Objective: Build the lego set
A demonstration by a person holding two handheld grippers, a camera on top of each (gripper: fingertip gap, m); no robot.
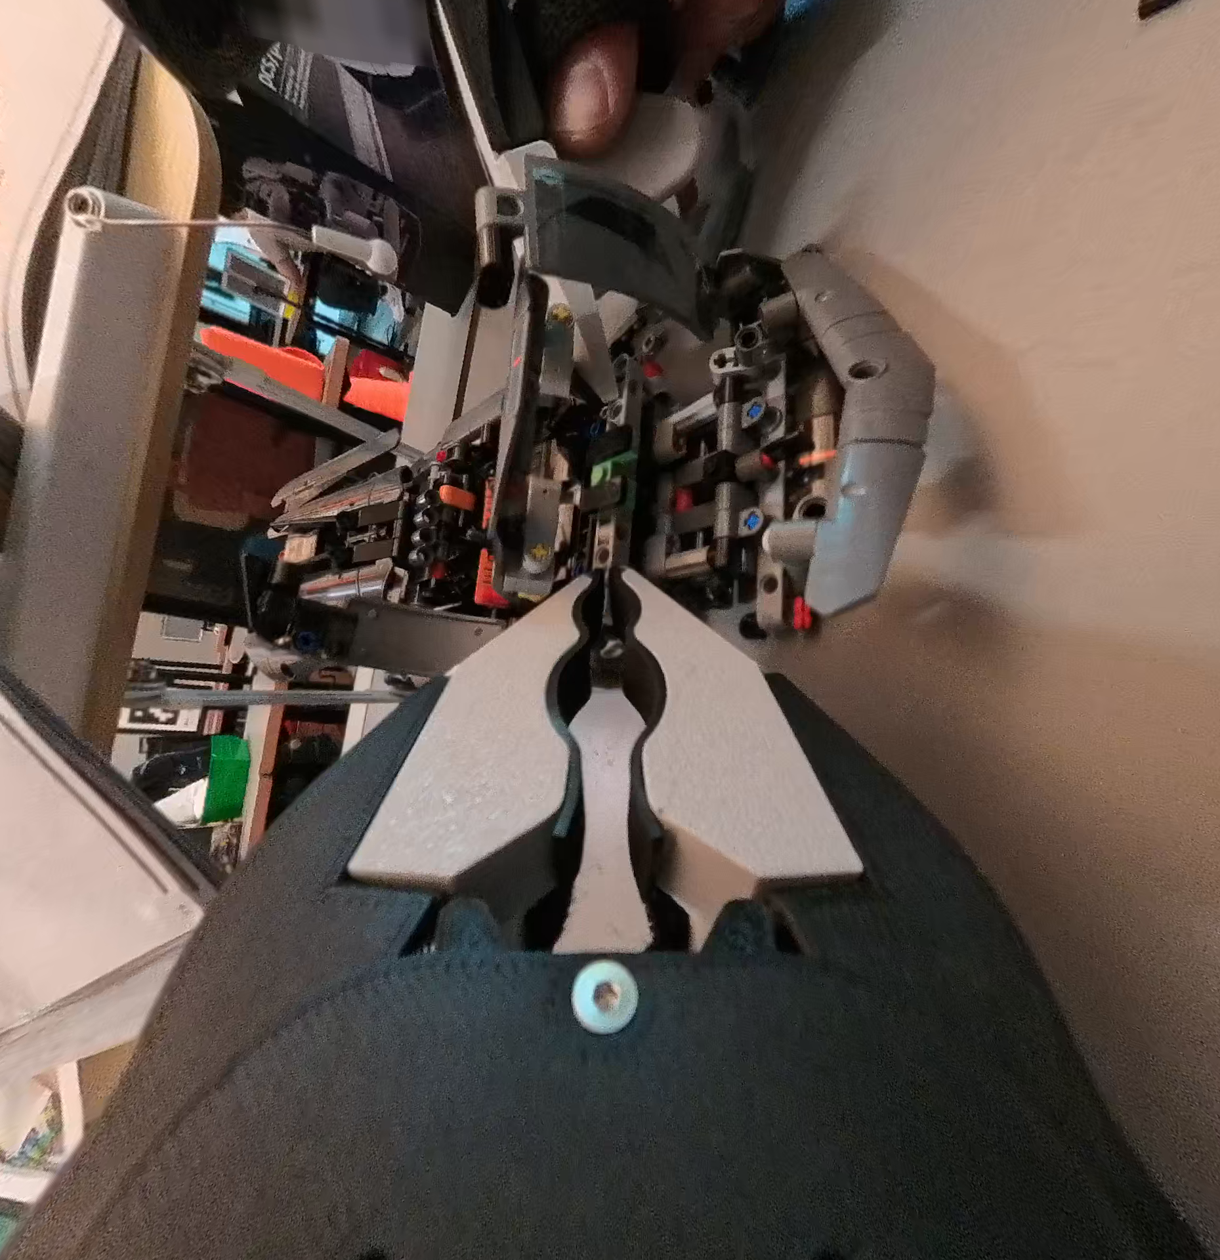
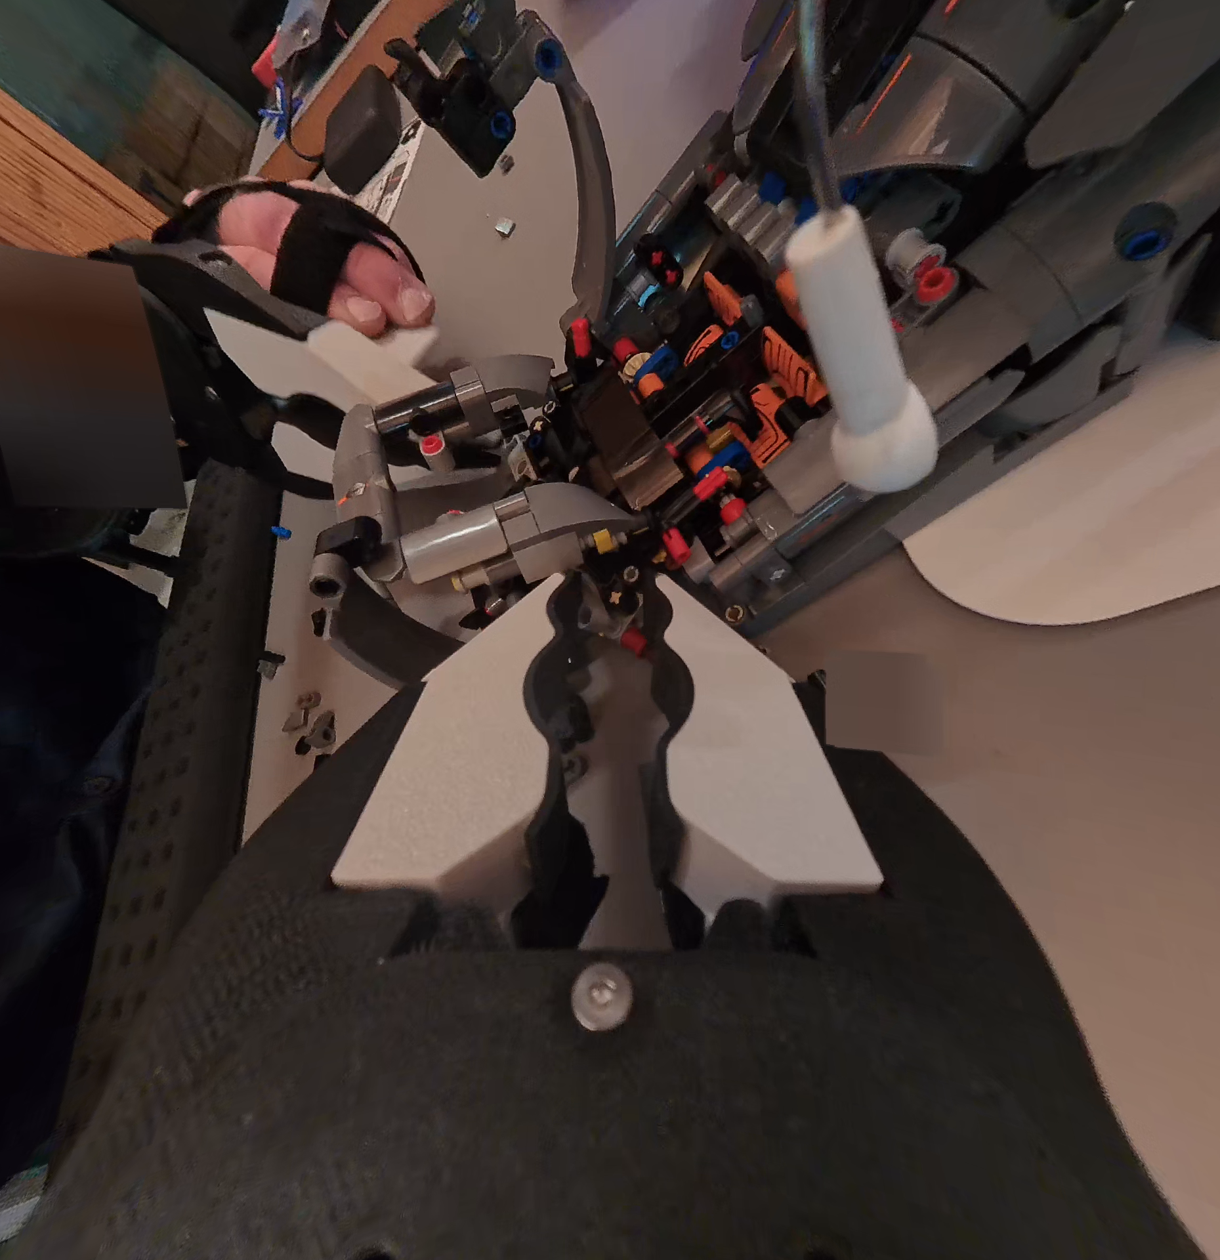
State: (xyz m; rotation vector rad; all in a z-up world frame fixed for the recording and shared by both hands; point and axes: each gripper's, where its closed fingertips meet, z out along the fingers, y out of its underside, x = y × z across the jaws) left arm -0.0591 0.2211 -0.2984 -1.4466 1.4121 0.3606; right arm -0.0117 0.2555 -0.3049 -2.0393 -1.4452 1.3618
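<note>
1. Left tool (image 1: 605, 579): tips pressed nearly together, pinching a thin dark beam at the near edge of the lego model (image 1: 661, 436). In the right wrist view you can see this tool's white fingers (image 2: 382, 361) coming in from the left onto a black cylinder on a grey side assembly.
2. The model, a big grey Technic vehicle w/ orange, red and blue bits inside, sits on the light desk (image 1: 1036, 204), partly lifted between both tools by the looks of it.
3. Right tool (image 2: 610, 600): tips only slightly apart, and a small dark connector w/ a red pin sits right btwn them. Looks pinched, imo.
4. A white capped rod (image 2: 859, 354) hangs in front of the model, not touching afaict.
5. Tips for the step: keep left steady as the brace, line the pin up square w/ its hole, push straight, don't twist or the grey arch panel (image 2: 593, 170) may pop.
</note>
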